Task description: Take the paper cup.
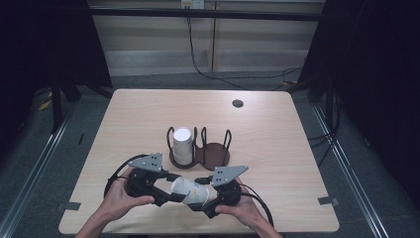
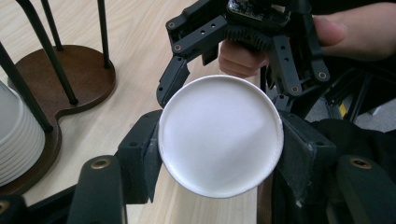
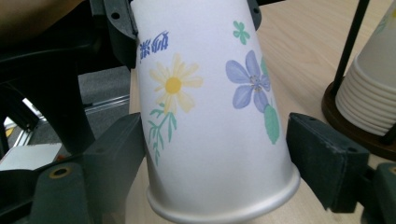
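Left claw [image 1: 166,195] is gripping the cup [image 1: 190,191] by its base; right claw [image 1: 207,198] is spread around its rim. Beyond both, the holder [image 1: 214,154] is waiting, one bay vacant.

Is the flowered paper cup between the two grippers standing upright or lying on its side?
On its side. The paper cup lies horizontally above the table, its base toward the left gripper.
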Motion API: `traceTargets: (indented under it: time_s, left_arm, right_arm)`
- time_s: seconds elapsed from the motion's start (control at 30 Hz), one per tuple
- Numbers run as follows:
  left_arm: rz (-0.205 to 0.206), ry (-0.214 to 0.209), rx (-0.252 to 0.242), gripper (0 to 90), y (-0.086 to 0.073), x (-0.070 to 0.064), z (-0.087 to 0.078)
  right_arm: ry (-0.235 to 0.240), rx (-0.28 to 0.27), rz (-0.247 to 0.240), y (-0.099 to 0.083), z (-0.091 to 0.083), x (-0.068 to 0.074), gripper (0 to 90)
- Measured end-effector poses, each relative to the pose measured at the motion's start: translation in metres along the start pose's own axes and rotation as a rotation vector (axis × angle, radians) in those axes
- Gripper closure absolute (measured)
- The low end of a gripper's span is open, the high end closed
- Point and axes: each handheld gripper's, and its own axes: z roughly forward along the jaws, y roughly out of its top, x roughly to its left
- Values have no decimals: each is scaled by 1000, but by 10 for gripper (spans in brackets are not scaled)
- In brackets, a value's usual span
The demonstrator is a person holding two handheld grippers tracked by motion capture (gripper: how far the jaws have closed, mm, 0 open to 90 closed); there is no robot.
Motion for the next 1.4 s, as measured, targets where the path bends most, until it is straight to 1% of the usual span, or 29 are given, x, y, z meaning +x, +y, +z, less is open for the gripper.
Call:
traceTargets:
  time_s: [0.03, 0.1, 0.13, 0.2, 0.33, 0.4, 0.5, 0.6, 0.63, 0.73, 0.8, 0.83, 0.87, 0.9, 0.97, 1.0, 1.07, 1.1, 1.23, 1.27, 1.37, 1.4]
  left_arm:
    - [-4, -1, -10, 376, 0, 0, -1]
    - [-4, 1, -8, 375, 0, 0, -1]
    - [-10, -1, -16, 376, 0, 0, 0]
    - [-7, -4, -5, 375, 0, 1, 0]
    - [-19, -10, -14, 374, -1, 3, 0]
    - [-25, -12, -6, 370, -2, 4, -1]
    - [-28, -12, -12, 365, -3, 5, 0]
    - [-15, 1, -5, 354, -3, 4, 1]
    - [-15, 6, -1, 346, -3, 3, 2]
    - [-12, 6, 6, 337, -3, 3, 4]
    - [-21, 3, 10, 298, -4, 4, 4]
    - [-20, 9, 14, 290, -4, 4, 4]
    - [-23, 9, 11, 290, -4, 4, 4]
    - [-30, 7, 11, 265, -4, 5, 3]
    - [-38, 5, 4, 251, -5, 6, 2]
    - [-40, 6, 3, 228, -5, 6, 1]
    - [-41, 15, 5, 223, -6, 6, 1]
    - [-42, 15, 6, 215, -6, 6, 0]
    - [-32, 17, -2, 215, -6, 6, -1]
    - [-28, 20, 5, 215, -6, 6, -2]
    - [-30, 30, 3, 212, -7, 6, -2]
    - [-30, 40, -1, 210, -8, 7, -4]
  right_arm:
    - [2, 5, -3, 0, 0, 0, 207]
    - [-5, 8, -19, 1, 1, 1, 209]
    - [-11, 9, -23, 1, 1, 1, 209]
    - [-9, 20, -27, 1, 2, 2, 224]
    - [-14, 23, -39, 1, 1, 2, 248]
    - [-14, 29, -53, 2, 0, 2, 264]
    - [-15, 31, -54, 2, 0, 2, 272]
    - [-12, 35, -55, 2, 0, 2, 281]
    - [-4, 37, -46, 2, 0, 2, 289]
    - [4, 43, -45, 2, 0, 2, 301]
    - [2, 45, -45, 3, 0, 3, 303]
    - [1, 48, -39, 3, -1, 2, 305]
    - [1, 48, -39, 3, -1, 2, 305]
    - [1, 50, -39, 3, -1, 2, 306]
    - [1, 48, -34, 3, -2, 1, 309]
    - [-1, 49, -31, 3, -3, 1, 310]
    - [-2, 49, -31, 3, -3, 0, 310]
    - [-6, 47, -22, 3, -4, -1, 312]
    - [-9, 48, -13, 3, -6, -2, 313]
    - [-10, 49, -7, 3, -7, -3, 313]
    - [-17, 48, 3, 4, -9, -5, 313]
    - [-19, 44, 9, 5, -11, -6, 314]
